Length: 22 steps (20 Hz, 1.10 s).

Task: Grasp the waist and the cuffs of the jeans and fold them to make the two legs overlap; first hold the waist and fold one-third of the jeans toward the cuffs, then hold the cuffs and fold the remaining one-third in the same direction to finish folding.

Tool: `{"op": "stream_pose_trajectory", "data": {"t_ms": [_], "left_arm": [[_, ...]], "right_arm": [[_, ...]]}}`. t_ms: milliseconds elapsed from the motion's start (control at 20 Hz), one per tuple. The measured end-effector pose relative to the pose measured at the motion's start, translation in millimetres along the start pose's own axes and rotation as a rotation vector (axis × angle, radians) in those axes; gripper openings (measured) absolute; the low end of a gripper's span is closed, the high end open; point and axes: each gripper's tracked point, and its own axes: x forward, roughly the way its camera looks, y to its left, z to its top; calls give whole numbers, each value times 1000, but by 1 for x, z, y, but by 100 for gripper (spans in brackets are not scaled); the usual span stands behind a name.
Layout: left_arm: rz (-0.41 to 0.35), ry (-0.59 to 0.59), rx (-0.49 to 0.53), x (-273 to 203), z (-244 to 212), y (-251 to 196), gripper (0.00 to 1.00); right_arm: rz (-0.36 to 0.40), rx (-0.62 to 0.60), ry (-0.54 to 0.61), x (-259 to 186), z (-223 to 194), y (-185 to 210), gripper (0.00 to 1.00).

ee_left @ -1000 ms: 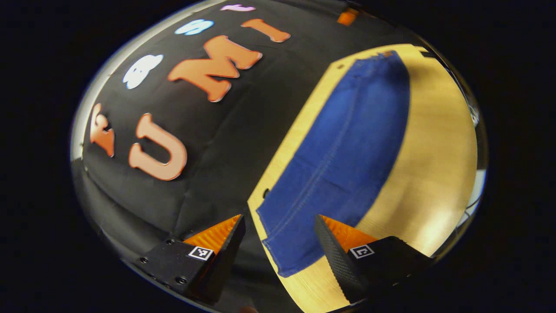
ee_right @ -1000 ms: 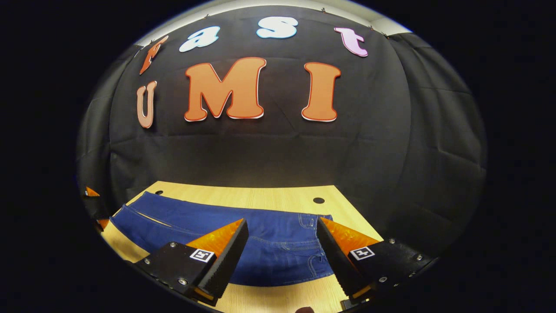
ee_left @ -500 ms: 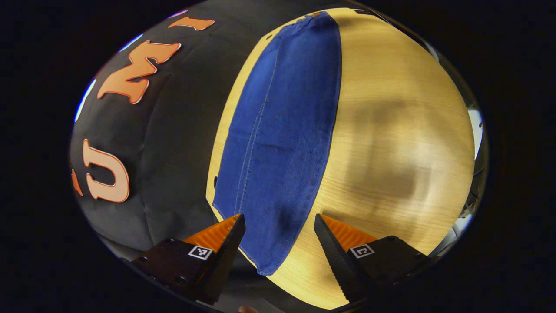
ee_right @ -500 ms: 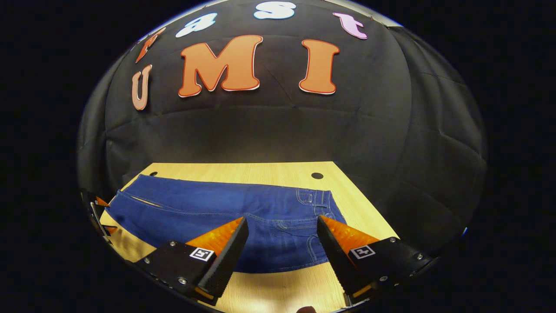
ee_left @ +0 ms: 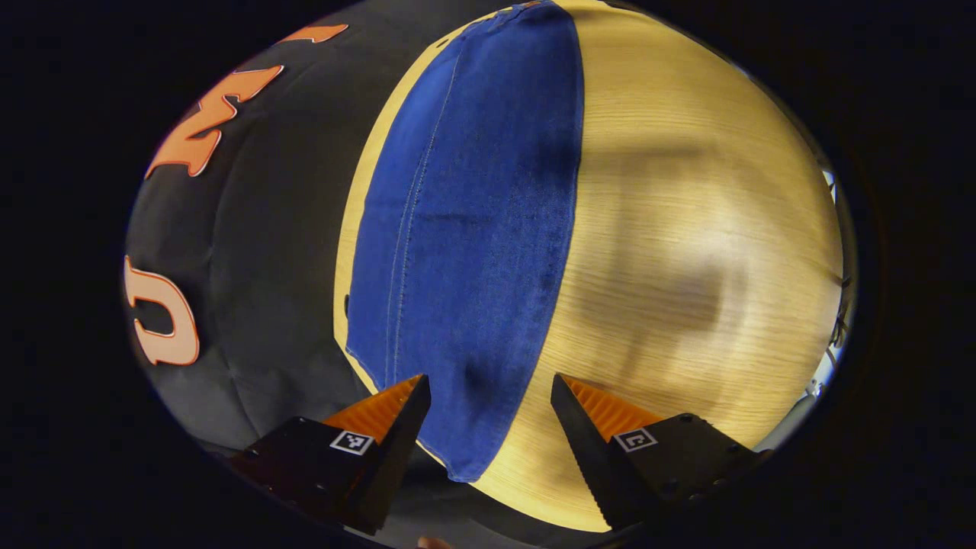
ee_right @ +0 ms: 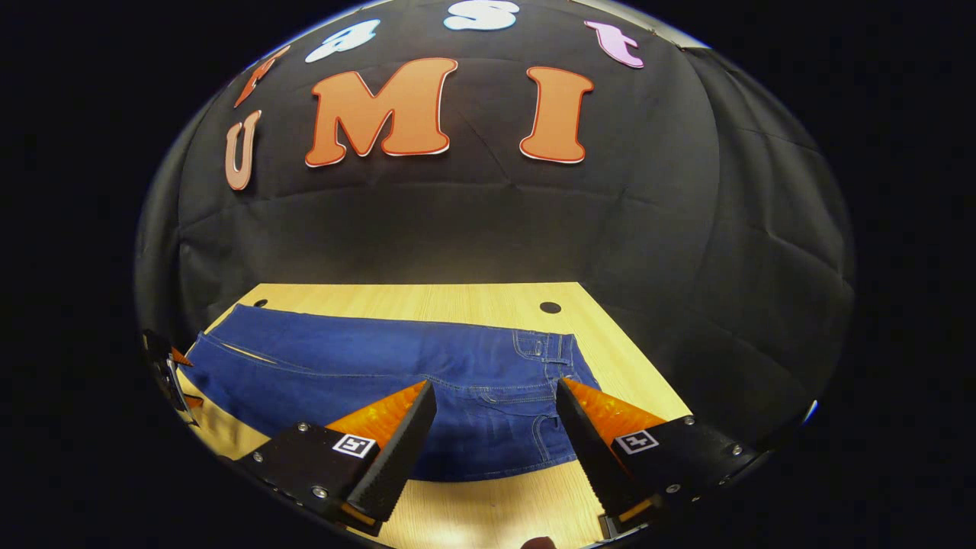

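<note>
Blue jeans point(ee_right: 366, 366) lie flat along the wooden table point(ee_right: 427, 297), legs overlapped, waist point(ee_right: 545, 349) at the right end and cuffs toward the left. My right gripper point(ee_right: 496, 404) hovers open above the seat area near the waist, nothing between its fingers. In the left gripper view the jeans point(ee_left: 473, 229) run away lengthwise, and the cuff end point(ee_left: 465, 450) lies under the gap of my open left gripper point(ee_left: 488, 404), which is above the cloth and not holding it. The left gripper point(ee_right: 169, 374) also appears small at the left edge of the right gripper view.
The jeans lie close to the table's far edge, next to the black cloth wall point(ee_right: 457, 229). Two small round holes point(ee_right: 549, 307) mark the tabletop near that edge. Bare wood point(ee_left: 686, 229) spreads on the near side of the jeans.
The left gripper has swung round and come closer over the cuff end, so the jeans now run straight ahead of it. The right gripper dipped slightly toward the waist.
</note>
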Motion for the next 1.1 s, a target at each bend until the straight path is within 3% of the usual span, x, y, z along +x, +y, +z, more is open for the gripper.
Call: {"op": "stream_pose_trajectory", "data": {"t_ms": [400,550,600,800,850,950,1100], "left_arm": [[135,-22,67,37,22,37,94],[169,-34,85,57,28,45,87],[165,-40,86,63,28,41,82],[183,-50,82,71,28,27,7],[168,-49,77,76,26,29,3],[107,-72,30,58,28,22,3],[90,-69,32,53,30,14,2]], "right_arm": [[7,-3,-3,-1,8,9,98],[18,-2,6,-2,7,13,98],[20,-4,6,-2,7,14,98],[-3,-47,-12,-2,7,8,98],[-16,-74,-31,-3,9,3,99],[-75,-185,-80,-3,17,-17,98],[-148,-462,-170,-12,36,-44,97]]}}
